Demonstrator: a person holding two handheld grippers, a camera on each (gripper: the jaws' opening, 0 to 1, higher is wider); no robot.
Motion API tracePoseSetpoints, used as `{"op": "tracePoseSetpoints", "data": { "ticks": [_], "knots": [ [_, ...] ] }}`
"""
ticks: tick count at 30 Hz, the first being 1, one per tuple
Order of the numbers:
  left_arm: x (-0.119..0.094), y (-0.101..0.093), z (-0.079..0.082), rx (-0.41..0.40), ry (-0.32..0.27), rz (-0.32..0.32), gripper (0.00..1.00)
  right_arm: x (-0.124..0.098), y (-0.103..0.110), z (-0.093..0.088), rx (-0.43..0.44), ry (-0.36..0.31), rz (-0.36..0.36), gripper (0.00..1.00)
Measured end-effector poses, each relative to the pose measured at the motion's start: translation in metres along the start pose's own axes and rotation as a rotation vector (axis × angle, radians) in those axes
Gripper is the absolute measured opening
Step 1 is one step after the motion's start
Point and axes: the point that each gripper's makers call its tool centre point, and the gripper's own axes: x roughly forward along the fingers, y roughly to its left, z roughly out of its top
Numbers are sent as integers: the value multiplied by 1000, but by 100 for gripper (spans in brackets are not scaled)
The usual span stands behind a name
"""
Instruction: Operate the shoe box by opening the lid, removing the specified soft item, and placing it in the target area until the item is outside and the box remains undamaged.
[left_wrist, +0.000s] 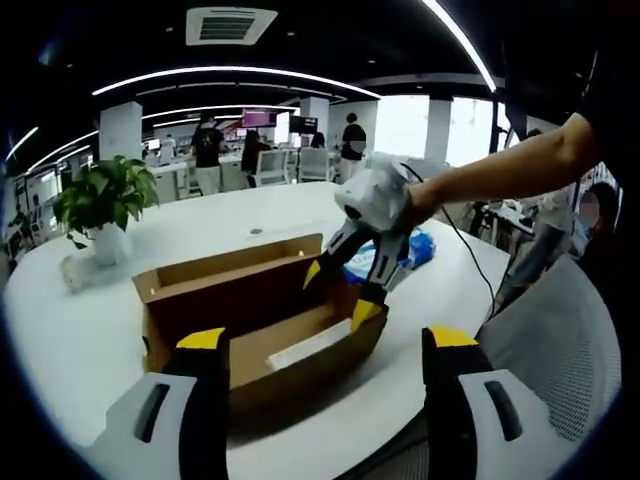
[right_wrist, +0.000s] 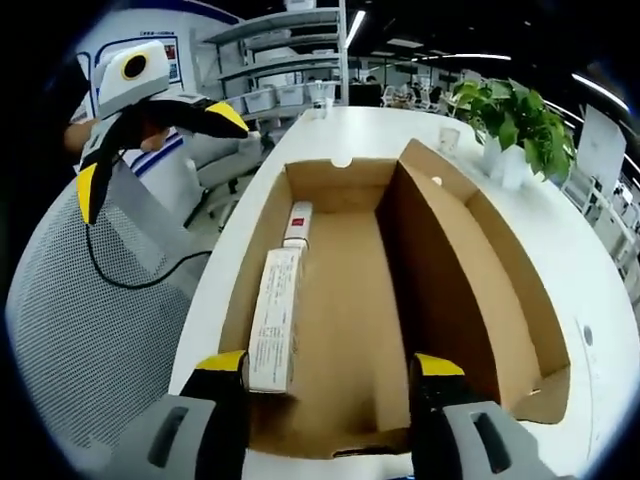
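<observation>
The brown shoe box (left_wrist: 200, 285) lies open on the white table, its lid (right_wrist: 500, 300) folded back along one long side. Inside, along one wall, lies a long white pack (right_wrist: 275, 320) with a small red and white piece (right_wrist: 297, 222) beyond it. My right gripper (left_wrist: 340, 292), held in a person's hand, hangs open over the box's near end, its yellow tips just above the rim. My left gripper (left_wrist: 328, 345) is open too, held back off the table's edge with nothing between its jaws. A blue and white bundle (left_wrist: 418, 248) rests on the table behind the right gripper.
A potted plant (left_wrist: 105, 200) and a small white cup (right_wrist: 448, 138) stand on the table past the box. A grey mesh chair (right_wrist: 90, 300) sits beside the table edge, with a black cable hanging over it. People stand at far desks.
</observation>
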Motion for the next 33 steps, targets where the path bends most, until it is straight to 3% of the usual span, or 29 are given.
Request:
{"op": "tracePoseSetpoints", "data": {
  "ticks": [4, 12, 23, 28, 33],
  "knots": [
    [0, 2, 1, 32, -1, 17, 80, 0, -2, 1, -8, -3, -10, 66],
    [0, 1, 0, 19, -2, 14, 78, -4, -10, 1, -19, 3, -41, 64],
    [2, 0, -3, 17, 9, 7, 78, 4, 0, 12, -15, -28, -5, 58],
    [2, -1, -4, 21, 11, 8, 78, 14, 6, 12, -30, -20, 2, 53],
    [3, -1, -4, 25, 10, 6, 78, 21, 14, 14, -63, -19, 18, 41]
  ]
}}
